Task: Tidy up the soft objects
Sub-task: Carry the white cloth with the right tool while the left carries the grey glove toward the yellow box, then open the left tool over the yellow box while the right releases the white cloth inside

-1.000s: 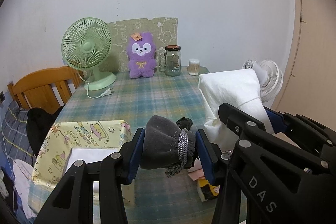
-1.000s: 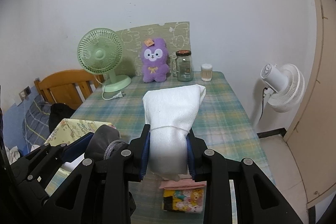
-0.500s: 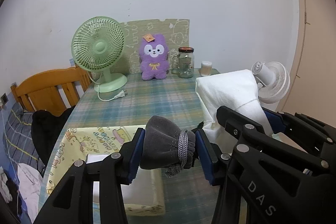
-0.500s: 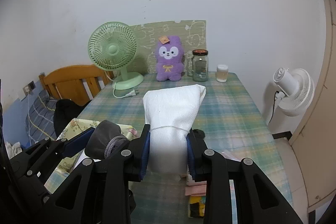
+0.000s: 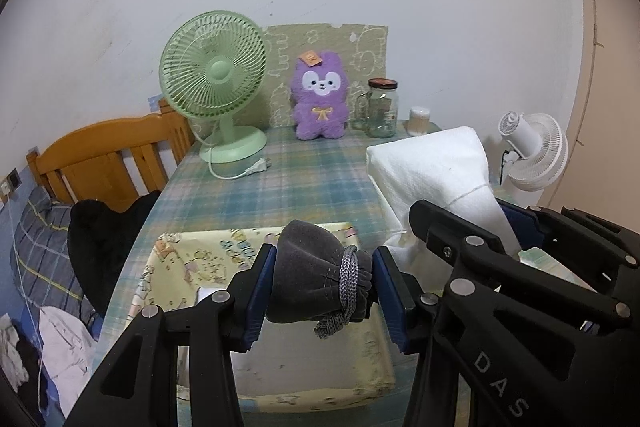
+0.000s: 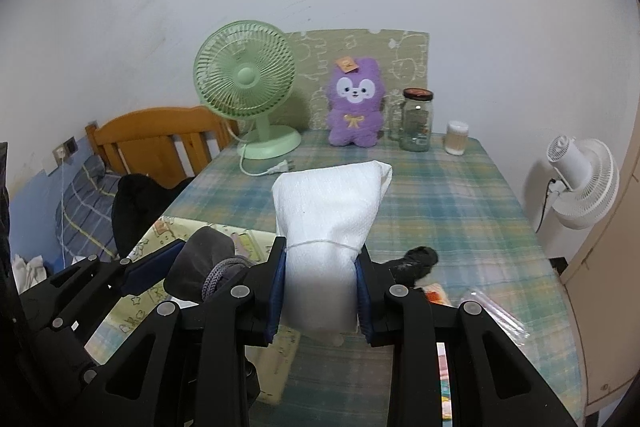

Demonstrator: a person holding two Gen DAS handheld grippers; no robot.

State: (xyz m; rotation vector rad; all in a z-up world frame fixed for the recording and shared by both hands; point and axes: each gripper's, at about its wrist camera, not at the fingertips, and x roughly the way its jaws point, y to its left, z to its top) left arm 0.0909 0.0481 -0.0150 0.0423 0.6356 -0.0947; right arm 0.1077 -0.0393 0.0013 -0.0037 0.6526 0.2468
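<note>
A grey pouch [image 5: 316, 275] is being clenched in the left hand-held gripper [image 5: 323, 287] above the yellow box [image 5: 372, 359], presumably for dropping in, while a white bundle [image 6: 326, 223] is being gripped by the right hand-held gripper [image 6: 320, 291] just beside the box.

Two wrist cameras side by side above the near table [image 5: 320, 187] edge face the far wall, sharing the green fan [image 6: 246, 79].
</note>
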